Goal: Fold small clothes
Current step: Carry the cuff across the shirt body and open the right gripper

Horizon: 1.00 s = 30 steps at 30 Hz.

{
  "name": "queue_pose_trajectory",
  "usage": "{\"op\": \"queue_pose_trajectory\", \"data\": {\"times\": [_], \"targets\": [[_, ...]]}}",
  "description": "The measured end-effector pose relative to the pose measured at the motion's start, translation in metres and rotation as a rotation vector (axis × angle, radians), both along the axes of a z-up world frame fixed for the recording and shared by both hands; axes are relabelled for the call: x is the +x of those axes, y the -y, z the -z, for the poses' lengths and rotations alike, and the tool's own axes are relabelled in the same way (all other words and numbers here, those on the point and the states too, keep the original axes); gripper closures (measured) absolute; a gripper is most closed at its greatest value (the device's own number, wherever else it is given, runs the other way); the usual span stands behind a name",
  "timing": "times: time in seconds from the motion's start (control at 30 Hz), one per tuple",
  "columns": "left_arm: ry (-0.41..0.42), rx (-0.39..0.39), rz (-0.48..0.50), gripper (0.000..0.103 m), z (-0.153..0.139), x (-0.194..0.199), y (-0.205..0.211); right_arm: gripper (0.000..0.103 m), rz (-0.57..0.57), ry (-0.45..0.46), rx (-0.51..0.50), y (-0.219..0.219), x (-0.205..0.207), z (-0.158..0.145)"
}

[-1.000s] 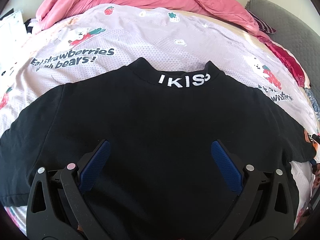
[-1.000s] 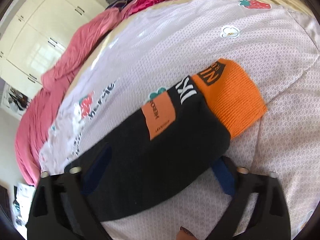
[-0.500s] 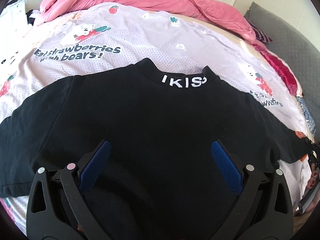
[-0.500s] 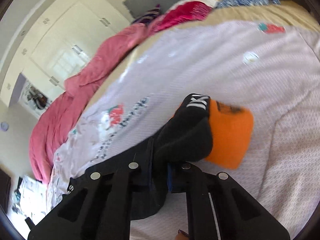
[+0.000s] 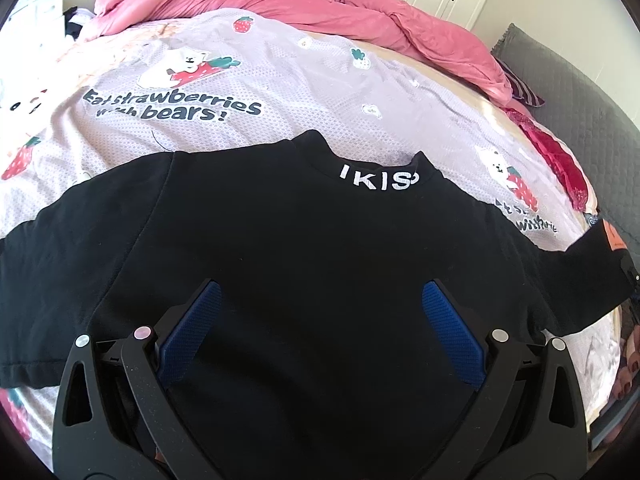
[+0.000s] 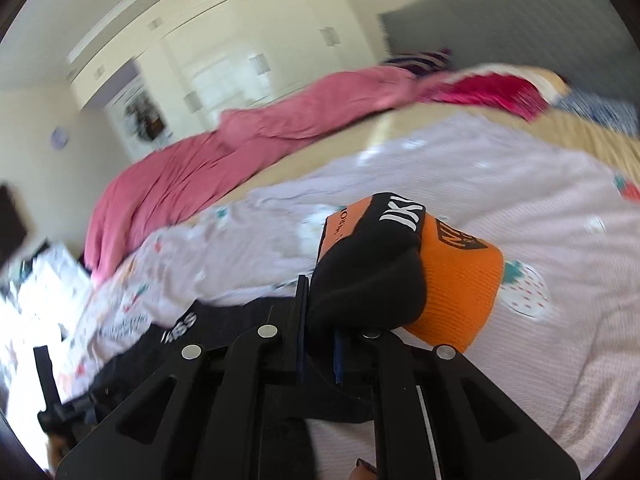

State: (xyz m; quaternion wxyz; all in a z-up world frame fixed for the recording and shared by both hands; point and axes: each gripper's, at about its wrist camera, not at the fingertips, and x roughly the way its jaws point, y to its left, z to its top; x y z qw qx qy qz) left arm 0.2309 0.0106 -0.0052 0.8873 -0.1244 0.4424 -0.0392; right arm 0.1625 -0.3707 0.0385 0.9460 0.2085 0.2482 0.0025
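Black long-sleeved cotton top (image 5: 320,264), spread flat and back-up on lilac quilted bedspread (image 5: 280,92) printed with bears and strawberries. White letters across collar band (image 5: 378,181). Body and one sleeve lying smooth; other sleeve (image 5: 588,280) stretched toward right edge of left wrist view, lifted off bedspread at its far end, small orange label showing there.

Left gripper (image 5: 320,312) hovering over lower middle of top, jaws wide apart, blue ribbed pads (image 5: 448,328) on either side with nothing pinched between them. Hard to tell whether fingertips touch fabric or sit just above.

Right gripper (image 6: 320,312) clamped together on sleeve end (image 6: 368,280), black cloth bunched between fingers, ribbed orange cuff (image 6: 464,292) with black patch sticking out beyond them. White lettering on black band just before cuff; orange label beside it. Sleeve end held up above bedspread, rest of top trailing down toward lower left of right wrist view, collar lettering (image 6: 180,326) visible there though blurred.

Rumpled pink duvet (image 5: 320,4) heaped along far side of bed. White wardrobe doors (image 6: 240,48) behind, grey padded headboard (image 5: 580,92) at right. Red garment (image 5: 560,160) and striped cloth lying near bed's edge beside headboard. Papers (image 6: 44,280) piled off bed at left.
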Motion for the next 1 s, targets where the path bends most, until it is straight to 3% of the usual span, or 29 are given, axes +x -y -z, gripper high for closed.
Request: {"op": "queue_pose_trajectory", "data": {"times": [0.3,0.43,0.67,0.73,0.77,0.87,1.0], "targets": [[0.005,-0.037,0.001,0.008,-0.002,-0.003,-0.004,0.094,-0.177,-0.002,-0.147,-0.092,0.012,0.000],[0.003,-0.058,-0.022,0.008,-0.002,-0.003,-0.014,0.094,-0.265,-0.038,-0.267,-0.138,0.021,0.008],[0.000,-0.082,-0.048,0.008,-0.003,-0.002,-0.026,0.093,-0.436,-0.134,-0.681,-0.225,0.020,0.058],[-0.002,-0.087,-0.049,0.008,-0.002,-0.002,-0.027,0.093,-0.485,-0.187,-0.738,-0.238,0.021,0.077],[-0.002,-0.088,-0.049,0.008,-0.002,-0.002,-0.028,0.091,-0.503,-0.213,-0.735,-0.241,0.020,0.084],[-0.004,-0.089,-0.042,0.008,-0.003,-0.002,-0.027,0.057,-0.537,-0.254,-0.656,-0.240,0.016,0.094],[-0.007,-0.094,-0.036,0.008,-0.001,-0.002,-0.024,0.041,-0.552,-0.232,-0.536,-0.230,0.003,0.085]]}}
